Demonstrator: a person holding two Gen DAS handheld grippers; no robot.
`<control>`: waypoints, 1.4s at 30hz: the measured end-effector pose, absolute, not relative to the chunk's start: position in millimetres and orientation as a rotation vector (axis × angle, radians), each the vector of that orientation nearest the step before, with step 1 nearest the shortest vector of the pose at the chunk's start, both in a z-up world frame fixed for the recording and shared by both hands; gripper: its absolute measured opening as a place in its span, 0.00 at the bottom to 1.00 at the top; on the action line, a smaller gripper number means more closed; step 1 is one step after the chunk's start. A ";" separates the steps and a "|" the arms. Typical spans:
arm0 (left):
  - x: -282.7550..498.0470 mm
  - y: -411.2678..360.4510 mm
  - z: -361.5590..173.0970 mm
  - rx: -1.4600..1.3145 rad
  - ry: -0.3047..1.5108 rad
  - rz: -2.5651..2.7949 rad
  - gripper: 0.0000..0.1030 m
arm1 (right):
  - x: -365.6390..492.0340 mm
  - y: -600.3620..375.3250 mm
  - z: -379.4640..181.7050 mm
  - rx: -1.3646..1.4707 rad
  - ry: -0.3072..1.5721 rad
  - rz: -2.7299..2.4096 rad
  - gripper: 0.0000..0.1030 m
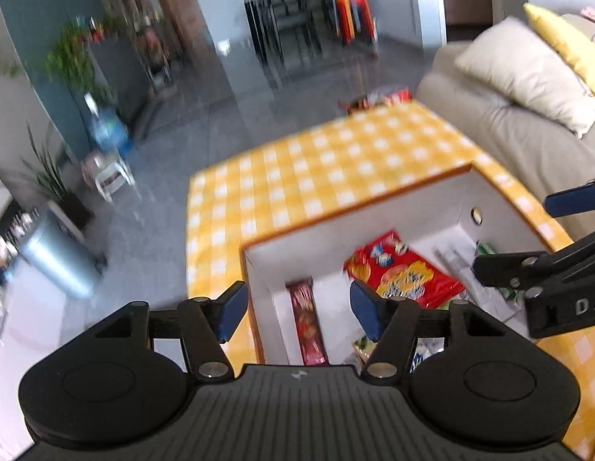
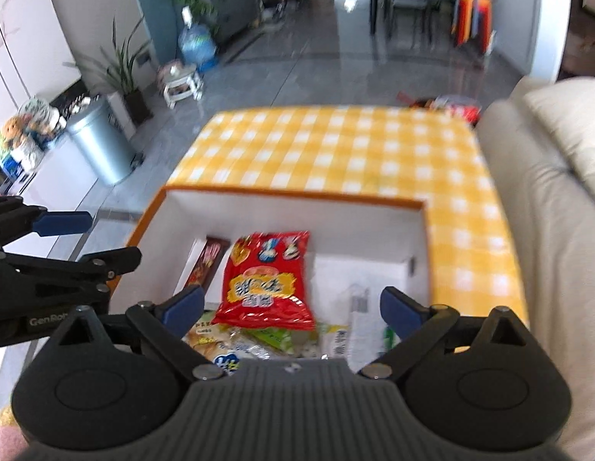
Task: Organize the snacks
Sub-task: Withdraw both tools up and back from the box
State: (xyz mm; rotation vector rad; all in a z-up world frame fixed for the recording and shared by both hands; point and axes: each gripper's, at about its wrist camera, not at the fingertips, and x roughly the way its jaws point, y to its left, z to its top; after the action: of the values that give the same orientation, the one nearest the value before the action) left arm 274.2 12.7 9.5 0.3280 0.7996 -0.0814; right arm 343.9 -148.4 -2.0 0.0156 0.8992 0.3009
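Note:
A white box with an orange rim (image 2: pixel 297 196) (image 1: pixel 355 203) stands on the yellow checked tablecloth (image 2: pixel 336 146). In it lie a red snack bag (image 2: pixel 266 280) (image 1: pixel 405 272), a dark red stick-snack box (image 2: pixel 207 261) (image 1: pixel 307 322) against the left wall, and several pale and green packets (image 2: pixel 259 342) at the near side. My right gripper (image 2: pixel 291 303) hangs open over the box with nothing between its fingers. My left gripper (image 1: pixel 299 307) is open and empty above the box's left wall. Each gripper shows at the edge of the other's view.
A beige sofa (image 2: pixel 547 192) with cushions (image 1: pixel 520 73) borders the table on the right. More snack packs (image 2: pixel 451 105) sit past the table's far edge. On the floor to the left are a metal bin (image 2: pixel 101 142), a small white stool (image 2: pixel 182 86), a water bottle and potted plants.

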 end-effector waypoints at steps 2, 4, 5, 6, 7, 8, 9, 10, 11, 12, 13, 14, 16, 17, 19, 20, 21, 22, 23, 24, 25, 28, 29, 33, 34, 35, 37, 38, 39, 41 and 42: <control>261.7 7.5 19.4 0.332 0.741 -0.064 0.70 | 325.8 -157.6 8.7 0.019 0.843 0.273 0.94; 250.4 4.6 29.5 0.314 0.692 -0.057 0.71 | 308.1 -165.6 17.7 0.019 0.794 0.258 0.95; 244.3 3.7 34.6 0.294 0.667 -0.062 0.72 | 298.8 -169.0 22.3 0.016 0.769 0.251 0.96; 238.2 2.8 39.2 0.277 0.644 -0.079 0.72 | 291.3 -171.7 26.4 0.011 0.749 0.246 0.96; 233.6 2.4 42.0 0.266 0.631 -0.096 0.72 | 282.2 -174.3 30.8 0.005 0.726 0.239 0.96; 228.9 1.5 44.3 0.263 0.622 -0.110 0.72 | 274.1 -176.1 34.5 -0.002 0.706 0.231 0.96; 223.7 0.0 46.4 0.263 0.614 -0.116 0.72 | 266.1 -177.4 38.5 -0.010 0.689 0.228 0.96; 218.0 -2.0 48.5 0.263 0.604 -0.117 0.73 | 257.8 -178.8 42.5 -0.018 0.672 0.227 0.96; 212.4 -3.1 50.0 0.266 0.593 -0.118 0.73 | 249.0 -180.2 45.7 -0.023 0.658 0.223 0.96; 205.8 -4.8 51.8 0.270 0.577 -0.119 0.73 | 240.1 -181.5 49.7 -0.031 0.642 0.217 0.96; 199.6 -6.1 53.4 0.273 0.560 -0.121 0.73 | 232.8 -182.5 52.7 -0.036 0.629 0.212 0.96; 193.5 -7.4 54.6 0.275 0.543 -0.127 0.73 | 223.8 -183.8 56.4 -0.038 0.614 0.207 0.96; 182.5 -9.8 53.1 0.276 0.515 -0.132 0.75 | 208.4 -185.5 59.7 -0.042 0.590 0.196 0.96; 177.5 -10.5 52.4 0.274 0.509 -0.126 0.84 | 202.2 -186.1 60.3 -0.046 0.584 0.192 0.96; 168.3 -10.3 49.6 0.263 0.495 -0.113 0.88 | 189.2 -186.5 60.9 -0.057 0.573 0.182 0.96; 163.3 -10.0 48.9 0.256 0.491 -0.106 0.88 | 183.1 -186.4 60.8 -0.063 0.567 0.175 0.96; 159.6 -9.1 46.6 0.247 0.491 -0.099 0.88 | 176.5 -186.3 60.2 -0.073 0.558 0.169 0.96; 156.5 -7.5 44.8 0.238 0.494 -0.093 0.88 | 170.9 -186.1 59.3 -0.082 0.549 0.165 0.96; 154.3 -6.2 42.5 0.226 0.497 -0.086 0.88 | 164.7 -185.8 58.2 -0.093 0.539 0.157 0.96; 151.2 -5.3 40.5 0.213 0.498 -0.079 0.88 | 159.9 -185.1 56.6 -0.107 0.529 0.147 0.96; 148.4 -5.0 37.0 0.203 0.502 -0.074 0.88 | 154.1 -184.2 54.5 -0.121 0.520 0.136 0.96; 138.5 -0.1 28.9 0.171 0.527 -0.061 0.88 | 138.0 -183.1 46.8 -0.143 0.508 0.118 0.96; 136.0 1.0 26.4 0.160 0.535 -0.057 0.88 | 134.5 -182.6 43.8 -0.142 0.510 0.115 0.96; 131.9 2.0 13.1 0.133 0.568 -0.046 0.88 | 122.2 -180.7 31.2 -0.128 0.524 0.110 0.96; 129.3 1.4 9.8 0.126 0.576 -0.044 0.88 | 121.3 -180.6 28.0 -0.124 0.530 0.106 0.96; 129.0 0.8 6.6 0.123 0.585 -0.042 0.88 | 122.0 -179.7 24.6 -0.121 0.537 0.103 0.96; 127.3 -1.7 -0.9 0.115 0.610 -0.025 0.88 | 126.0 -178.0 18.0 -0.111 0.561 0.105 0.96; 126.9 -3.0 -4.7 0.113 0.625 -0.017 0.88 | 127.8 -176.9 13.9 -0.108 0.574 0.107 0.96; 127.1 -3.4 -6.9 0.112 0.637 -0.011 0.88 | 130.2 -176.4 10.6 -0.104 0.585 0.108 0.96; 128.5 -4.0 -11.2 0.110 0.664 0.008 0.88 | 136.3 -174.9 4.1 -0.101 0.604 0.113 0.96; 129.0 -3.2 -12.8 0.104 0.672 0.015 0.88 | 138.3 -174.4 1.0 -0.099 0.613 0.114 0.96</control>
State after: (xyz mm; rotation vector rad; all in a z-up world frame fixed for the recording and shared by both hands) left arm 129.0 -3.2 -12.8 0.1044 0.6724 0.0151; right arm 138.3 -174.4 1.0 -0.0990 0.6126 0.1138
